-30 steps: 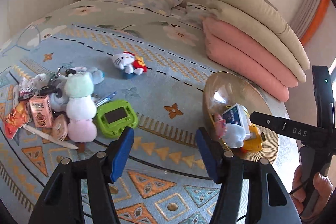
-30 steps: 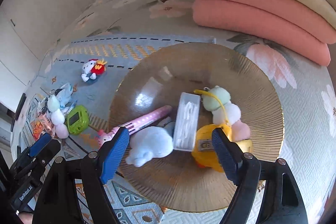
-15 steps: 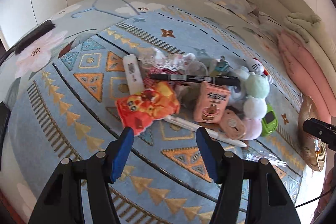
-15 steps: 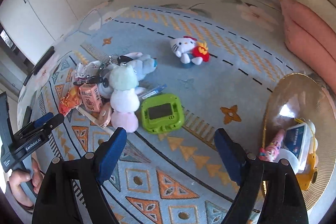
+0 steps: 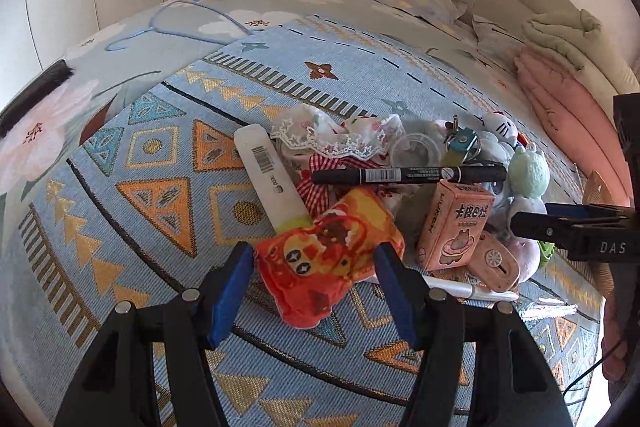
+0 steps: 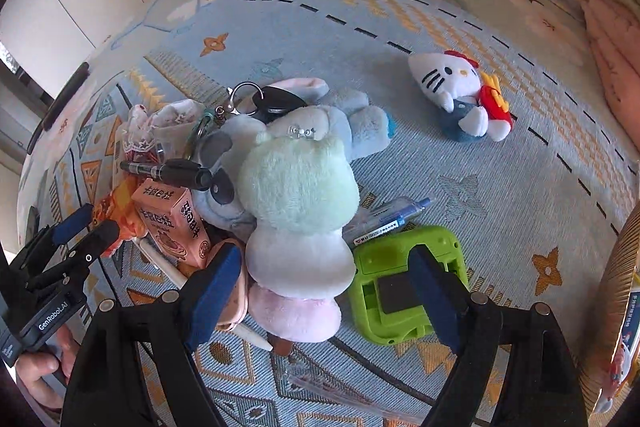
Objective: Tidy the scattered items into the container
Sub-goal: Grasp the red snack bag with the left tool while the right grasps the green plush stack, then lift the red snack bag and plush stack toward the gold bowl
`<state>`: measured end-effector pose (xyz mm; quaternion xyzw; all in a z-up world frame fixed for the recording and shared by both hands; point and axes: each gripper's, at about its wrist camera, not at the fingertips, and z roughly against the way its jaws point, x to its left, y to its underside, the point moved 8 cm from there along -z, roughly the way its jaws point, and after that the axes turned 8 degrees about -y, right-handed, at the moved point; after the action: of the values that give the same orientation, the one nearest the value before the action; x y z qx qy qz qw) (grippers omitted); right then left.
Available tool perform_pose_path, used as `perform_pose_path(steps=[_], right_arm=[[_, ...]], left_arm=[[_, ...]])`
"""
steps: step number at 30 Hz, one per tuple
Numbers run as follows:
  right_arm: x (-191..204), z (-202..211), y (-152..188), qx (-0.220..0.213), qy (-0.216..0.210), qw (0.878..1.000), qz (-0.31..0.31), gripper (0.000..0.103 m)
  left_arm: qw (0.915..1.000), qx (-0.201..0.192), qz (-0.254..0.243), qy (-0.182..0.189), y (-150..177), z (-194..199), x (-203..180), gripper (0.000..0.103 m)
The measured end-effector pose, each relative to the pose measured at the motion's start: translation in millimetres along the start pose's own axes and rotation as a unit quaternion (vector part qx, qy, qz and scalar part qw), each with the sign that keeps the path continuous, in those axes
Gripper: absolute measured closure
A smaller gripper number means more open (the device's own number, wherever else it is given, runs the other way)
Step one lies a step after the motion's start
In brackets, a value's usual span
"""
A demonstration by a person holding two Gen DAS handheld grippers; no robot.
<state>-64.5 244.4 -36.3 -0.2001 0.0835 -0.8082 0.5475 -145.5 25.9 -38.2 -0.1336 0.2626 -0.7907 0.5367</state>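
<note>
Presently the left tool (image 5: pixel 314 285) stands wide, empty, astride the orange plush pouch (image 5: pixel 328 259) in the pile mid-bed, its long axis across the jaws. Right tool (image 6: pixel 320 289), wide and empty, straddles the pastel plush (image 6: pixel 298 219); the left looks nearer gripping.

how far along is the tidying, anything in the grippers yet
Done: a few items already lie in the gold dish at the right edge. In hand: nothing. The left gripper stands open around the orange pouch; the right gripper stands open over the pastel plush. Left: most of the pile, including the black marker, pink carton, green gadget and cat plush.
</note>
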Motion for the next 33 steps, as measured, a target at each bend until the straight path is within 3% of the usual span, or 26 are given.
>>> perform_pose_path(steps=[4, 7, 10, 12, 18, 21, 28, 30, 33], right_arm=[[4.4, -3.5, -5.2, -0.015, 0.009, 1.0, 0.014, 0.018], [11.5, -6.4, -8.5, -0.026, 0.006, 0.999, 0.029, 0.019], [22.0, -8.9, -9.4, -0.037, -0.019, 0.998, 0.044, 0.044], [25.6, -5.2, -8.4, -0.045, -0.018, 0.998, 0.049, 0.056], [22.9, 13.5, -3.6, -0.048, -0.049, 0.997, 0.032, 0.057], [19.1, 31.2, -2.2, -0.063, -0.057, 0.996, 0.029, 0.057], [11.1, 60.5, 10.9, -0.068, -0.08, 0.994, 0.025, 0.057], [9.7, 66.3, 18.4, -0.064, -0.077, 0.994, 0.037, 0.057], [4.1, 73.6, 29.1, -0.064, -0.07, 0.994, 0.05, 0.057]], left_arm=[[0.9999, 0.008, 0.006, 0.014, 3.5, -10.9, -5.0, 0.037], [0.9999, 0.0, -0.011, -0.006, 7.2, -15.3, -11.2, 0.033], [0.9997, -0.019, -0.012, -0.013, 7.7, -13.3, -14.3, 0.038], [0.9997, -0.023, -0.01, -0.004, 7.5, -10.8, -16.1, 0.057], [0.9997, -0.024, -0.008, 0.004, 9.4, 5.1, -25.3, 0.069], [0.9998, -0.015, -0.012, -0.002, 13.5, 16.6, -31.4, 0.069], [0.9981, -0.019, -0.039, -0.043, 22.1, 47.8, -49.2, 0.07], [0.9958, -0.03, -0.047, -0.073, 24.9, 61.5, -54.1, 0.07], [0.9938, -0.047, -0.052, -0.086, 26.4, 84.4, -66.0, 0.07]])
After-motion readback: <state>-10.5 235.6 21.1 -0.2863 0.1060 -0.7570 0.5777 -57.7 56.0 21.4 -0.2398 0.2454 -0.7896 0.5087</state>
